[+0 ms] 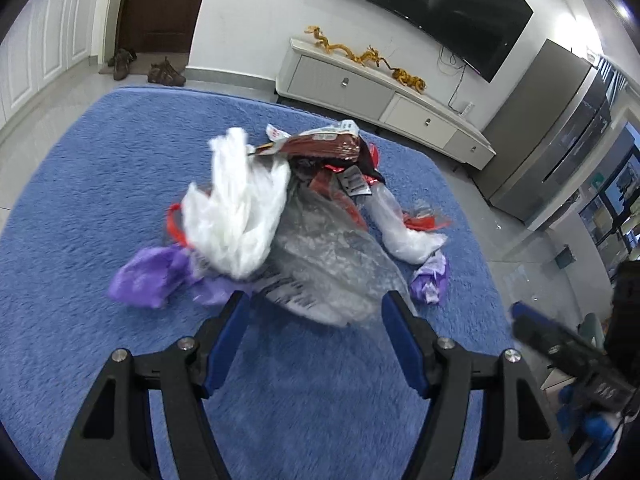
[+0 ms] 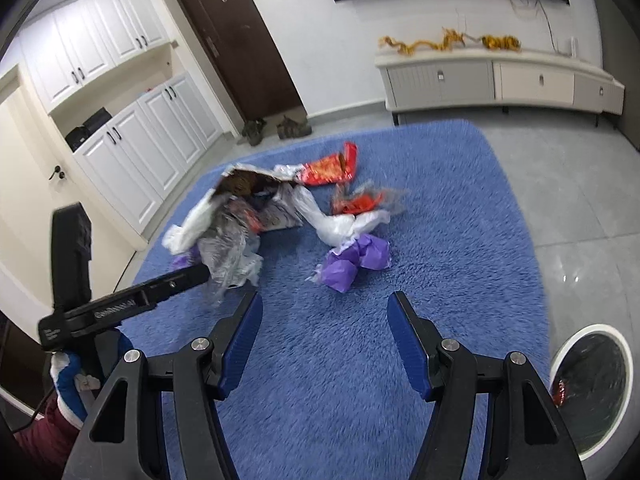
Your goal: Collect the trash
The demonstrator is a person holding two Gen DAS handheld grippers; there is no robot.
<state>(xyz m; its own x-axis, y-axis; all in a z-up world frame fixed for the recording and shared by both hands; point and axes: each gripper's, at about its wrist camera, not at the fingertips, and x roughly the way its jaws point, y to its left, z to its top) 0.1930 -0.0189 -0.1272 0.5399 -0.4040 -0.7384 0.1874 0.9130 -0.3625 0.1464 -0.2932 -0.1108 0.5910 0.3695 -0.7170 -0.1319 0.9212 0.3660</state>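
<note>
Trash lies in a loose heap on the blue shag rug (image 2: 440, 208), ahead of both tongs. Nearest in the left wrist view, the left tongs (image 1: 316, 304) stand spread wide with nothing between the blue pads, their tips just short of a clear crinkled plastic bag (image 1: 336, 264) at the heap's near edge. In the right wrist view the right tongs (image 2: 324, 304) are likewise released and empty above bare rug, with a white-rimmed trash bin (image 2: 592, 392) lined in black at the lower right, partly on the rug's edge. Beyond the right tongs sit two purple crumpled wads (image 2: 356, 260) pressed together, touching a white plastic bag (image 2: 332, 224). The left view shows another purple bag (image 1: 148, 276) at the heap's left and a large white plastic bag (image 1: 236, 208) piled on the clear one. Farther back lie a torn cardboard box (image 2: 248, 184), one red snack wrapper (image 2: 332, 168) set a little apart at the far side, and a second red wrapper (image 2: 360, 202) in clear film nearer the purple wads. Past the rug, two brown shoes (image 2: 276, 128) stand by a dark door (image 2: 236, 36), and one long white cabinet (image 2: 496, 80) carries a golden dragon ornament (image 2: 448, 42) under one wall television (image 1: 424, 4).
</note>
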